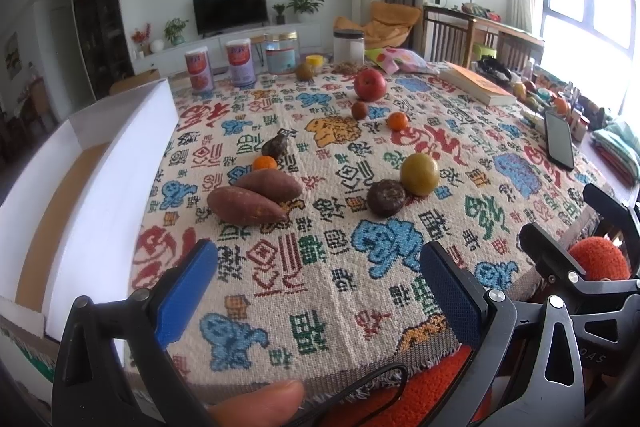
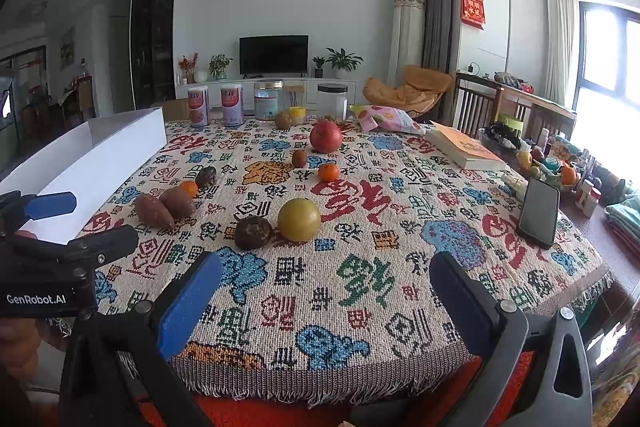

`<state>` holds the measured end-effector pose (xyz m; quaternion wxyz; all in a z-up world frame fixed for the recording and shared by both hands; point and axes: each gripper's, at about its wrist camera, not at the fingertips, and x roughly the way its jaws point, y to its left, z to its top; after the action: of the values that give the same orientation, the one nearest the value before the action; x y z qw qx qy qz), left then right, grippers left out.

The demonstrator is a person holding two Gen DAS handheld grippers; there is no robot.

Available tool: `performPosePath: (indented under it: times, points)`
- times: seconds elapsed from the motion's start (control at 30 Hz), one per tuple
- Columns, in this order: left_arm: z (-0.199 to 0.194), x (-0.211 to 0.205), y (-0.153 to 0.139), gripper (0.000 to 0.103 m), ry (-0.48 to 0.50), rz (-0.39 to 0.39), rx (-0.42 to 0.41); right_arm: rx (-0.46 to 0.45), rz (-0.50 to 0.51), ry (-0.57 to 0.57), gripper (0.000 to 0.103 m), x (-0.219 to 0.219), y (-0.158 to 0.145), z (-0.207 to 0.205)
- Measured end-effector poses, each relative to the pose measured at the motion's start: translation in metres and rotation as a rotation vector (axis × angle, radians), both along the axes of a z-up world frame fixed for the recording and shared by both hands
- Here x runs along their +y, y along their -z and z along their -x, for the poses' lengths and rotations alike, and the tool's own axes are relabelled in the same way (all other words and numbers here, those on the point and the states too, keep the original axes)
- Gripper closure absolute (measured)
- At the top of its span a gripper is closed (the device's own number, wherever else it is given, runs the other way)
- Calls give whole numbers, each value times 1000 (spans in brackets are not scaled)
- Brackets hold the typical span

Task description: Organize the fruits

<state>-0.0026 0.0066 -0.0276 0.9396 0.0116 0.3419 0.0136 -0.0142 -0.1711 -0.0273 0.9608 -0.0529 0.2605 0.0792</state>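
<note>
Right hand-held gripper [image 2: 326,291] is held above the near edge of the desk [image 2: 360,355], jaws spread wide, nothing between them. Just ahead a yellow-green fruit [image 2: 299,219] is seen touching a dark brown fruit [image 2: 253,233]. Two sweet potatoes [image 2: 164,209] lie ahead-left. Left hand-held gripper [image 2: 60,223] is seen at far left, beside a white box [image 2: 100,155].

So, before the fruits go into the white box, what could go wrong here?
1. The yellow fruit touches the dark round one; a claw closing on one may push the other, and both can roll.
2. The phone lies near the table's right edge; a wide swing of the right claw could knock it.
3. The sweet potatoes lie pressed together, so picking one alone may be awkward.
</note>
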Motion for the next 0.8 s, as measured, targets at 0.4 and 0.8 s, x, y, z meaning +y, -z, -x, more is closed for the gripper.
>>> performPosePath:
  times: [0.4,0.8]
  points:
    - [1,1,-1,1,0,1,-1,-2,2,-1,0,0,1,1]
    - [2,0,-1,1,-1,2,-1,-3,2,-2,0,0,0,1]
